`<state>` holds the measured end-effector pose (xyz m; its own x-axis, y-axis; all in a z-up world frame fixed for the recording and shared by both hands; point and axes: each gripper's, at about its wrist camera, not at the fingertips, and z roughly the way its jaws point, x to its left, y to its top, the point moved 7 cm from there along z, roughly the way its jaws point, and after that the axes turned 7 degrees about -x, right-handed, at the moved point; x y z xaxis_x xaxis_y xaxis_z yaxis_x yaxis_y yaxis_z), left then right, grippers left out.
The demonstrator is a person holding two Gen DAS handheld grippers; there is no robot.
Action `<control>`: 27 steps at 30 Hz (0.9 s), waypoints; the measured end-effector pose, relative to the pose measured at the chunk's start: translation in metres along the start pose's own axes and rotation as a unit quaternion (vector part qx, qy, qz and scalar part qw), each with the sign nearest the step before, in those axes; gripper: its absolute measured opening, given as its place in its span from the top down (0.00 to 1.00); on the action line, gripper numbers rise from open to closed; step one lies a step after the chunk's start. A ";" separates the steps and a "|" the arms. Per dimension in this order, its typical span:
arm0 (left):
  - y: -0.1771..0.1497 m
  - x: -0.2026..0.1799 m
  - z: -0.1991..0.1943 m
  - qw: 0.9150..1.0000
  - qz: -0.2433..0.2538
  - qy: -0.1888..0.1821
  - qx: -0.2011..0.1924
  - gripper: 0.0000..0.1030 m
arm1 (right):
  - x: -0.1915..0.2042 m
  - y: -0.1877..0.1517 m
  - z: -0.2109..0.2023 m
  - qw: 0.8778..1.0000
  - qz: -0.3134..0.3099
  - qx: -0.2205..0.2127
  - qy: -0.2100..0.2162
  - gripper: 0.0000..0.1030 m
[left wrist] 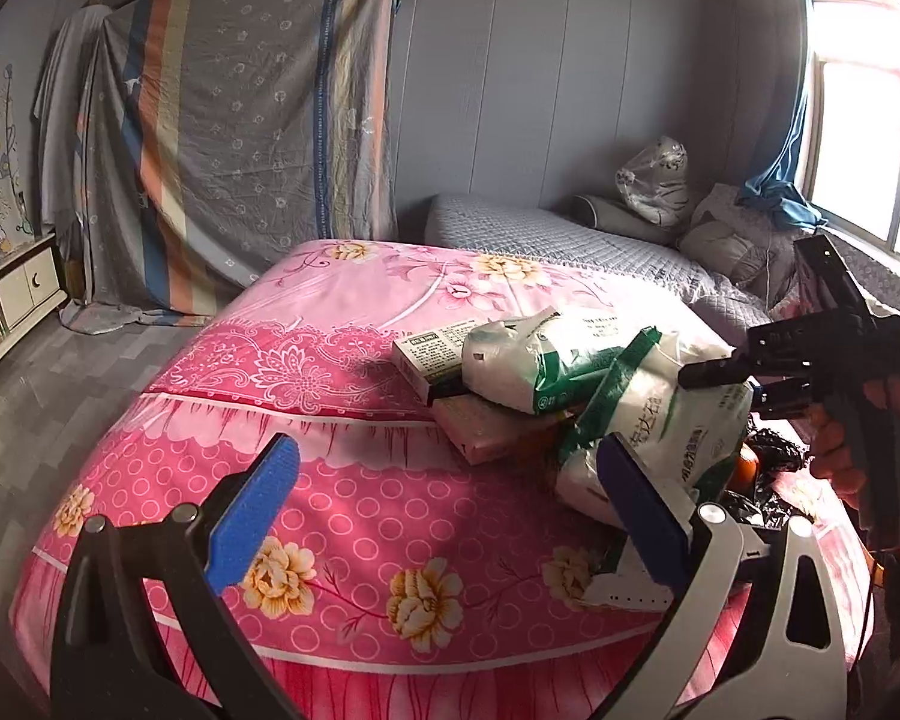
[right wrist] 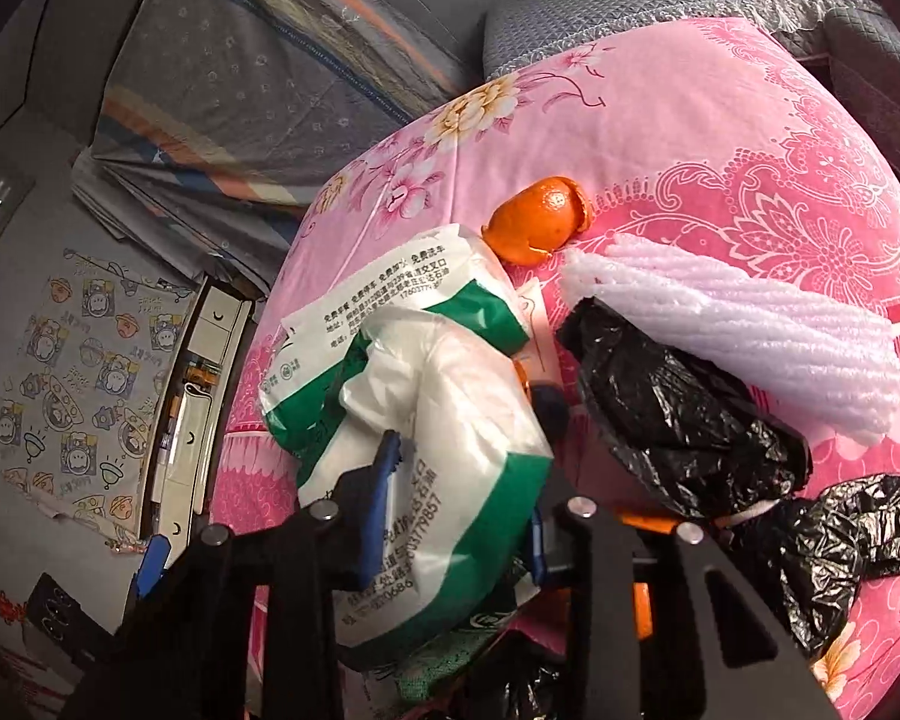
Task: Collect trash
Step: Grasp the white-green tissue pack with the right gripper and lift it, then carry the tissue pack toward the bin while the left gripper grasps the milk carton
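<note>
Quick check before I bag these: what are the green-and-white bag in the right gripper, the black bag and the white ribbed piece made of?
Green-and-white bag: thin glossy plastic film, by its creases and sheen; the right gripper is shut on it. Black bag: crinkly shiny plastic film, likely a bin liner. White ribbed piece: looks like soft matte foam netting, though I cannot be sure.

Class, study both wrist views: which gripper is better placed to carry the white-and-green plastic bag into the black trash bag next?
Right. The right gripper already straddles the white-and-green plastic bag, with the black trash bag beside it. The left gripper hangs open above the pink bedspread, holding nothing.
</note>
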<state>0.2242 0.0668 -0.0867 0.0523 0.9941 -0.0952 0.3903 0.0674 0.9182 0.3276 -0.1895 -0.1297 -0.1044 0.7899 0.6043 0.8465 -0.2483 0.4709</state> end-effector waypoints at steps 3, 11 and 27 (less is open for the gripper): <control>0.005 -0.003 -0.001 1.000 0.006 0.001 -0.007 0.08 | 0.015 -0.004 -0.024 0.999 -0.011 -0.005 0.053 0.77; -0.005 -0.041 -0.008 0.996 0.035 -0.087 0.004 0.08 | 0.034 0.009 -0.121 0.990 -0.030 -0.084 0.114 0.78; -0.083 -0.119 0.031 0.943 0.139 -0.251 0.169 0.08 | -0.017 -0.035 -0.218 0.985 -0.019 -0.138 0.102 0.78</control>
<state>0.2142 -0.0597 -0.1632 0.5910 0.7982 -0.1168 0.5636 -0.3050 0.7676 0.1857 -0.3169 -0.0162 -0.2594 0.6790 0.6867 0.6694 -0.3861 0.6347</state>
